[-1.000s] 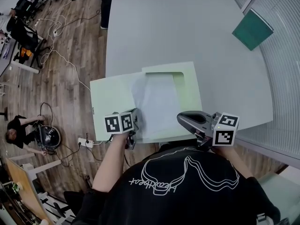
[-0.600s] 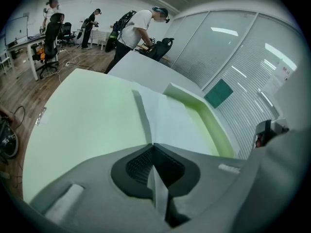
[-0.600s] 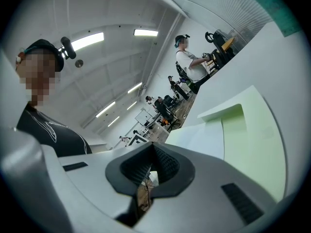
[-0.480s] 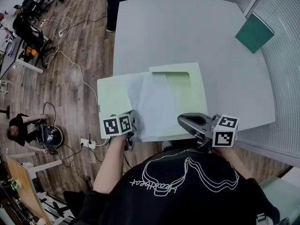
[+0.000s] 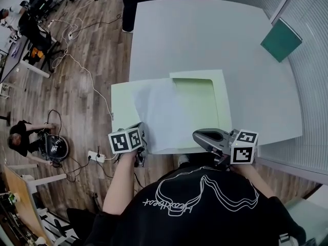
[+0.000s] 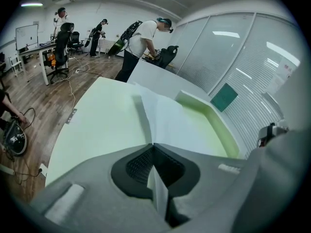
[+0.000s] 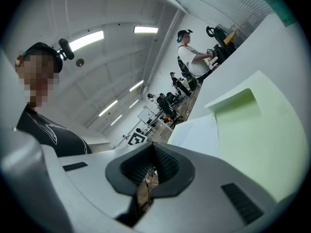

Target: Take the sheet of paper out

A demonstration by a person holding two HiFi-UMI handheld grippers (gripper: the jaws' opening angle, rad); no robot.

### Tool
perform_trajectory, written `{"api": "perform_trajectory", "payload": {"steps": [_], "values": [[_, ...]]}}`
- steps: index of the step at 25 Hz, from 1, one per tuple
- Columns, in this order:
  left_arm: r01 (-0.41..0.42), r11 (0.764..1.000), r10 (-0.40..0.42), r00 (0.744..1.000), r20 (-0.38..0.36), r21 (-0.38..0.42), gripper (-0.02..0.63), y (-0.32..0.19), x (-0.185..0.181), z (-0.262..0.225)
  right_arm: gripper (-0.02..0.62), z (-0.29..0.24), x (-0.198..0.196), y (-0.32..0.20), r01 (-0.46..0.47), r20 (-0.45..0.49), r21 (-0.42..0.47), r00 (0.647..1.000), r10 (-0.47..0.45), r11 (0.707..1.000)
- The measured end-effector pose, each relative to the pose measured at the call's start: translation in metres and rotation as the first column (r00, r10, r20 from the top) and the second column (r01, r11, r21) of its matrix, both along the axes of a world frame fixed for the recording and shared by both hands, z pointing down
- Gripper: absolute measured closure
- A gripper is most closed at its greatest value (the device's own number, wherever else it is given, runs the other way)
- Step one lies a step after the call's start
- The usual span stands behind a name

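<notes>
A pale green folder [image 5: 218, 104] lies open at the near edge of the white table [image 5: 205, 35]. A white sheet of paper [image 5: 159, 114] lies askew across its left flap, mostly clear of the right-hand pocket. My left gripper [image 5: 144, 137] is shut on the sheet's near corner. In the left gripper view the sheet [image 6: 167, 120] runs from the closed left gripper [image 6: 153, 147] up toward the pocket [image 6: 216, 123]. The right gripper [image 5: 198, 134] hovers shut just off the folder's near right edge, holding nothing. In the right gripper view the right gripper [image 7: 153, 147] faces the folder [image 7: 257, 130] and the sheet [image 7: 197, 132].
A dark green book [image 5: 281, 39] lies at the table's far right corner, by a glass wall. A person [image 6: 142, 37] bends over the table's far end. Cables, chairs and a seated person [image 5: 18, 142] are on the wooden floor at left.
The left gripper has drawn the sheet leftward, out of the pocket, so the green inside of the pocket now shows. The right gripper has shifted slightly along the near edge.
</notes>
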State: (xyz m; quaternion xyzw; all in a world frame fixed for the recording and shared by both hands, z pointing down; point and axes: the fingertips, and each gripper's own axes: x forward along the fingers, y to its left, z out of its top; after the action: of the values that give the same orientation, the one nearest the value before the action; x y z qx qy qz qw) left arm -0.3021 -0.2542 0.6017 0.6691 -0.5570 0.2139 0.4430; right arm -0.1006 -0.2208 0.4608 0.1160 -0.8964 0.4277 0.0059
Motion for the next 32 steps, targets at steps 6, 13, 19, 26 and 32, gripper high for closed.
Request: {"api": "perform_trajectory", "payload": {"steps": [6, 13, 19, 26, 32], "values": [[0.021, 1.0, -0.021, 0.999, 0.032, 0.024, 0.594, 0.01, -0.011, -0.008, 0.586, -0.001, -0.009, 0.004, 0.027, -0.009, -0.005, 1.0, -0.027, 1.0], [0.032, 0.996, -0.041, 0.993, 0.111, 0.085, 0.594, 0.023, -0.026, -0.021, 0.586, -0.004, -0.022, 0.012, 0.081, -0.012, 0.016, 0.997, -0.081, 0.997], [0.072, 0.987, -0.089, 0.989, 0.119, 0.145, 0.594, 0.039, -0.027, -0.047, 0.586, -0.011, -0.015, 0.032, 0.115, -0.014, 0.023, 0.993, -0.115, 0.993], [0.096, 0.973, -0.132, 0.978, 0.163, 0.211, 0.594, 0.063, -0.017, -0.084, 0.586, -0.026, 0.006, 0.053, 0.138, -0.01, 0.035, 0.99, -0.138, 0.99], [0.135, 0.946, -0.191, 0.967, 0.171, 0.294, 0.594, 0.091, 0.001, -0.128, 0.586, -0.04, 0.028, 0.074, 0.169, -0.004, 0.052, 0.986, -0.169, 0.984]]}}
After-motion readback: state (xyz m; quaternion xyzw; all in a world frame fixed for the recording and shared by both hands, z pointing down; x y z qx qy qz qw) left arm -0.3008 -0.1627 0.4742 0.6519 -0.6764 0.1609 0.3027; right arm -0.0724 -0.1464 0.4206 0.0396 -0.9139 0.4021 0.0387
